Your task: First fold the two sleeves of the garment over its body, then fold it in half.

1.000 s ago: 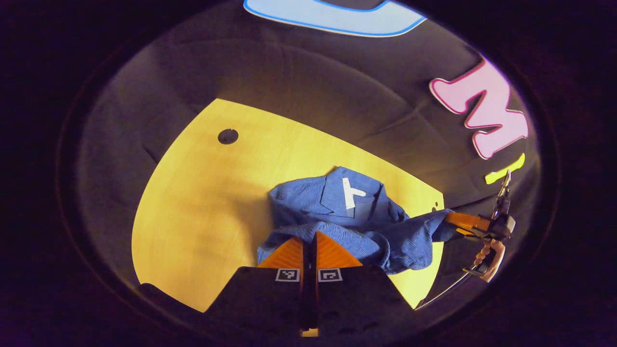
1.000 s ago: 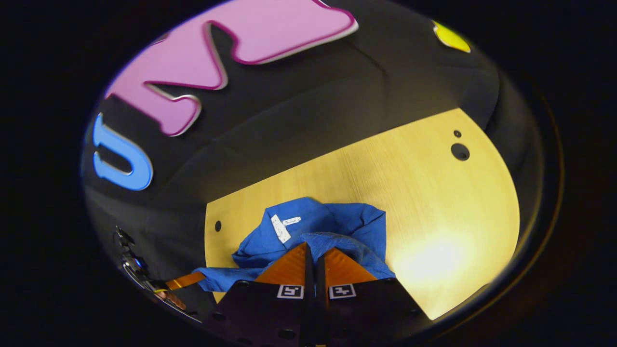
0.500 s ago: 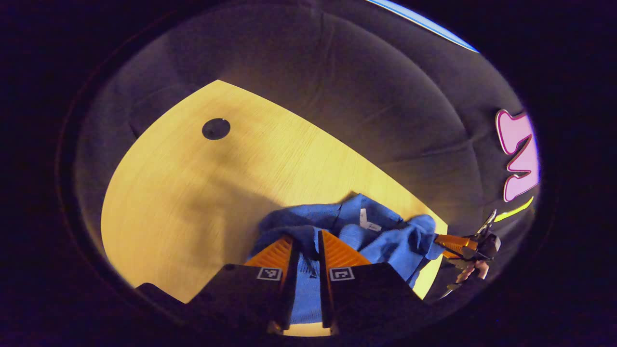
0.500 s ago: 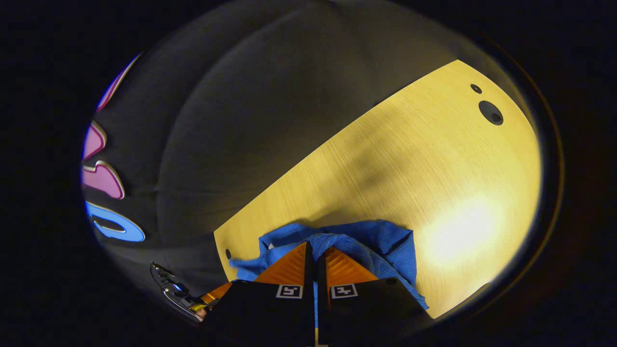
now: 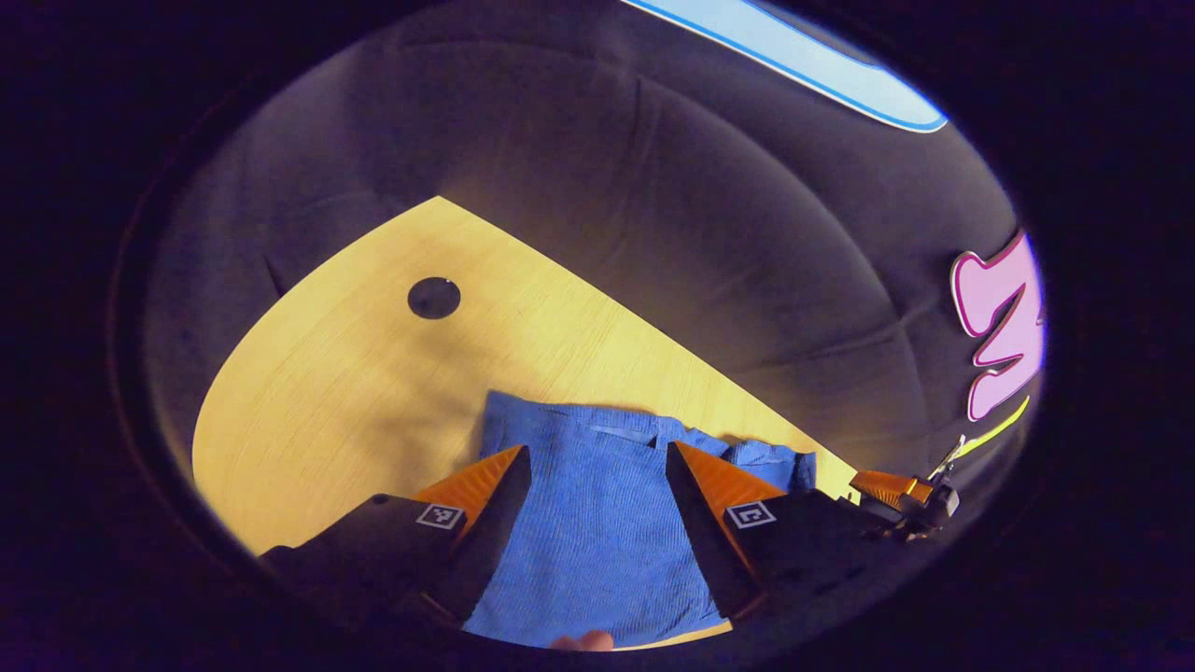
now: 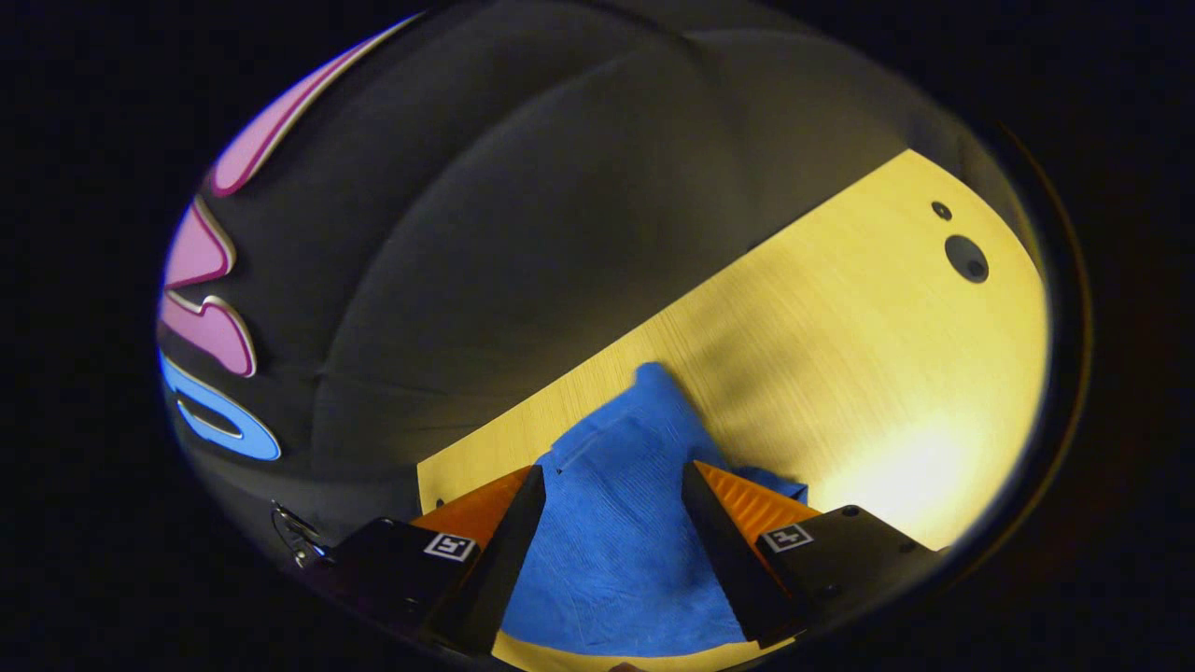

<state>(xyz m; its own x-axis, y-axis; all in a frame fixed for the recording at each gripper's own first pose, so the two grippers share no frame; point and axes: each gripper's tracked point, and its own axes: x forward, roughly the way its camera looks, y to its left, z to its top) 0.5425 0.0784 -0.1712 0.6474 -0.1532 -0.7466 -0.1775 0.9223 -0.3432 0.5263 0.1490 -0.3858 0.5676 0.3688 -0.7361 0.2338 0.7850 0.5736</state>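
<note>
Left gripper view: my left gripper point(image 5: 597, 476) has its fingers spread wide with nothing between them but air, hanging over the garment point(image 5: 597, 532). The blue cloth lies flat on the table point(image 5: 355, 373), near its front edge, top edge fairly straight, a small bunch at the far right corner. Off to the right I can see my right gripper point(image 5: 887, 485), small, by the table's edge. A fingertip peeks in at the bottom.

Right gripper view: my right gripper point(image 6: 607, 504) is wide open too, gripping nothing, above the garment point(image 6: 616, 523), which runs up to a soft peak toward the back edge of the table point(image 6: 840, 355).

My read: it's light, limp, ribbed fabric — grippy, not fragile, but it sags and wrinkles. If I need to tidy it, I'd pinch a corner or hem edge, both layers together, not the middle.
</note>
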